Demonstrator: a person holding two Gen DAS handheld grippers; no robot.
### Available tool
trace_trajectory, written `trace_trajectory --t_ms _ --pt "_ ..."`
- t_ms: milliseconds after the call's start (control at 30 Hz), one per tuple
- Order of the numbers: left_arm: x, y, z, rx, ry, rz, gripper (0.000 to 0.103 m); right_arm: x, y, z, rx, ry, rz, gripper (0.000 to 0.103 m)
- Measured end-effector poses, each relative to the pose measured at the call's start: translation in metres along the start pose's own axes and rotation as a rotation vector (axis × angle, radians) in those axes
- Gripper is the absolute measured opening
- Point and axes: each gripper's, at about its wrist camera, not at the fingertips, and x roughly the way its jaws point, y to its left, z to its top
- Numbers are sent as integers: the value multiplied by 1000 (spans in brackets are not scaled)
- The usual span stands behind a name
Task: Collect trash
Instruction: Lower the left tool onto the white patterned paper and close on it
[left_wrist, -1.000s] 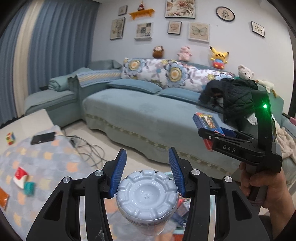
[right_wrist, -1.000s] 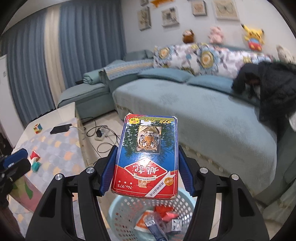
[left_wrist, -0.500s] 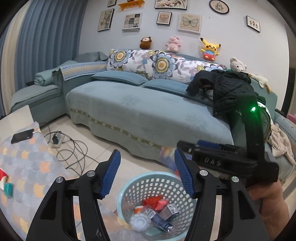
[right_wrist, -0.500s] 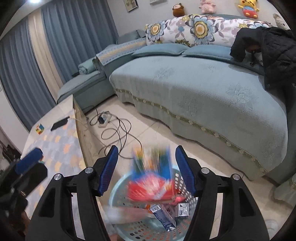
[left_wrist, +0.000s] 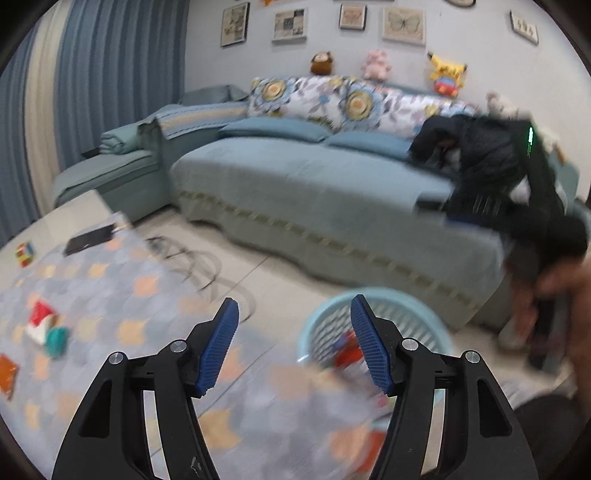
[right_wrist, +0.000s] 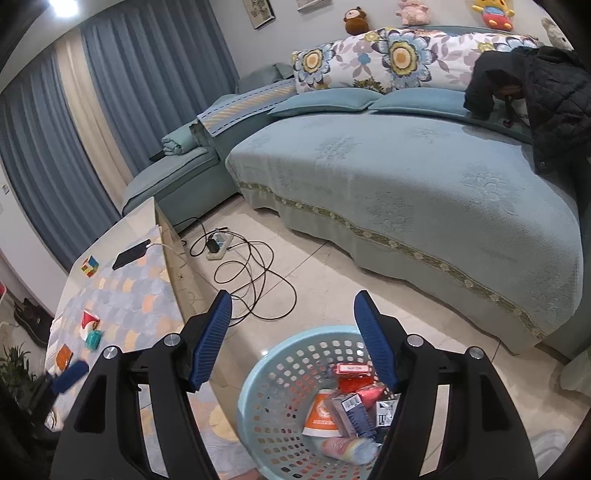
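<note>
Both grippers, left gripper (left_wrist: 295, 343) and right gripper (right_wrist: 291, 338), opening, empty.

Left gripper (left_wrist: 295, 345) and right gripper (right_wrist: 291, 338): jaws opening (nothing between), both angled downward.

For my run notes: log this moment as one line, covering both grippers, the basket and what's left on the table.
left gripper: opening, empty | right gripper: opening, empty, above basket | basket: holds trash | table: small wrappers remain
</note>
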Motion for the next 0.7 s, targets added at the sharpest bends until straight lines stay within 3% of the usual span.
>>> trace_trajectory --t_ms 233,367,433,500,567,633,700 --pt "-33 83 -68 31 111 220 62 8 35 -3 -63 22 20 65" --pt "-53 137 -92 -42 166 339 63 12 64 -8 -115 33 23 65" --pt "-63 165 -100 -82 187 443 64 15 79 -11 -141 38 25 65" --pt "-69 195 -103 -135 220 608 66 19 99 -14 -179 47 27 65" --pt "-71 221 -107 -178 254 768 80 22 117 -18 -214 52 28 65" --pt "-73 250 -118 -203 276 924 80 26 141 -24 -256 53 37 65" --pt "-70 274 -128 -199 349 1018 81 29 164 -30 -296 57 47 65"
